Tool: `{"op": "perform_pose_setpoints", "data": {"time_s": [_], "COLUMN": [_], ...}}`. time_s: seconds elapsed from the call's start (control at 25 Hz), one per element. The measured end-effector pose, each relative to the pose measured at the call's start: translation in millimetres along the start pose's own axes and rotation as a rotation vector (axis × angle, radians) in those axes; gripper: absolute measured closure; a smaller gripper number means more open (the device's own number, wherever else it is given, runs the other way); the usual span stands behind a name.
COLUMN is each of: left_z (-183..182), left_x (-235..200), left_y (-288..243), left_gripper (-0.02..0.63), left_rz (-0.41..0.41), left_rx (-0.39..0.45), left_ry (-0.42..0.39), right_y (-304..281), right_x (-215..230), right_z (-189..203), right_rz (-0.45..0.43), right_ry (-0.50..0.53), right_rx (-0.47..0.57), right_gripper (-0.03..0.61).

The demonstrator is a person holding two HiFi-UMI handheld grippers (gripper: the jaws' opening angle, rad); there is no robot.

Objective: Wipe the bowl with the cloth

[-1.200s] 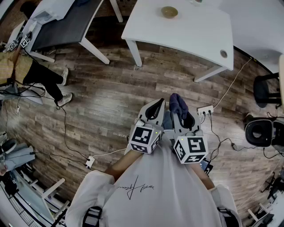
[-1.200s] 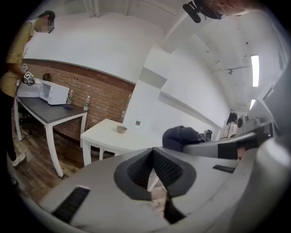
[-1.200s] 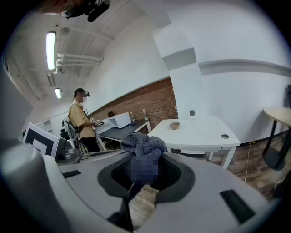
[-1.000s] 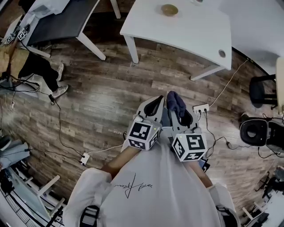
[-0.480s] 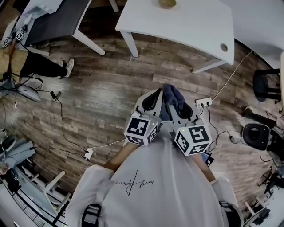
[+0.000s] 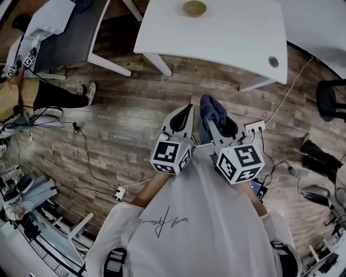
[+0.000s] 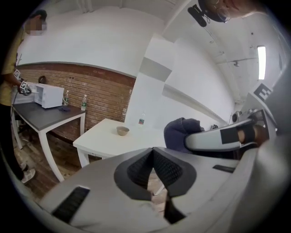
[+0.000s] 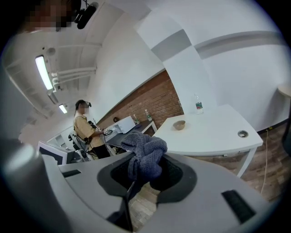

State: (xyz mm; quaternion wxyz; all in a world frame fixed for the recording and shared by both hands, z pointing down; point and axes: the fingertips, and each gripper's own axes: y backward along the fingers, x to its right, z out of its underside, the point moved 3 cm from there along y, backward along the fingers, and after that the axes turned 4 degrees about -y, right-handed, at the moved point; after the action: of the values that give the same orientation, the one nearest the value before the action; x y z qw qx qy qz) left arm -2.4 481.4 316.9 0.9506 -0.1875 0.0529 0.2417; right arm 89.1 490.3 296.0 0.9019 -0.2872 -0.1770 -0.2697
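A small tan bowl (image 6: 194,8) sits on the white table (image 6: 227,38), far ahead of both grippers; it also shows as the bowl (image 7: 122,131) in the left gripper view and the bowl (image 8: 179,125) in the right gripper view. My right gripper (image 6: 208,112) is shut on a dark blue cloth (image 6: 212,112), which bunches up above its jaws as the cloth (image 8: 144,152). My left gripper (image 6: 189,110) is shut with nothing in it, close beside the right one. Both are held over the wooden floor, near my chest.
A dark desk (image 6: 65,32) with a white appliance (image 7: 49,95) stands at the left, and a person (image 8: 87,129) stands by it. Cables and a power strip (image 6: 254,129) lie on the floor. A bottle (image 8: 198,105) stands on the white table.
The view has shifted: the white table and bowl have slid slightly left and lower in the picture. Both grippers stay close together, the right still holding the cloth.
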Motion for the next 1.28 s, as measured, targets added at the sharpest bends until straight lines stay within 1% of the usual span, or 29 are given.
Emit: {"op": "perform_pose_setpoints", "data": {"time_s": [0.2, 0.36, 0.6, 0.76, 0.96, 1.04, 1.16, 1.28], "left_z": [-19, -32, -45, -49, -52, -55, -60, -62], "left_x": [-22, -35, -30, -26, -23, -22, -21, -26], "left_y": [-33, -53, -89, -104, -112, -114, -118, -123], "left_gripper": [0.621, 0.621, 0.621, 0.621, 0.621, 0.621, 0.623, 0.623], "left_rz": [-0.025, -0.061, -0.099, -0.128, -0.148, -0.148, -0.148, -0.147], "left_rx": [-0.02, -0.031, -0.027, -0.02, -0.024, -0.027, -0.02, -0.016], "left_ry": [-0.008, -0.005, -0.007, -0.007, 0.007, 0.002, 0.006, 0.022], "right_y": [-28, -41, -51, -53, -51, -50, -50, -54], "right_x": [25, 39, 72, 93, 112, 118, 131, 135], "right_z": [-27, -48, -76, -84, -89, -92, -94, -96], "right_rz": [-0.013, -0.028, -0.055, -0.072, -0.057, -0.047, -0.008, 0.001], "right_ry": [-0.02, -0.005, 0.003, -0.01, -0.026, -0.002, 0.046, 0.04], "right_rx": [-0.011, -0.005, 0.008, 0.001, 0.001, 0.003, -0.006, -0.006], "right_gripper": [0.476, 0.476, 0.476, 0.476, 0.476, 0.476, 0.476, 0.476]}}
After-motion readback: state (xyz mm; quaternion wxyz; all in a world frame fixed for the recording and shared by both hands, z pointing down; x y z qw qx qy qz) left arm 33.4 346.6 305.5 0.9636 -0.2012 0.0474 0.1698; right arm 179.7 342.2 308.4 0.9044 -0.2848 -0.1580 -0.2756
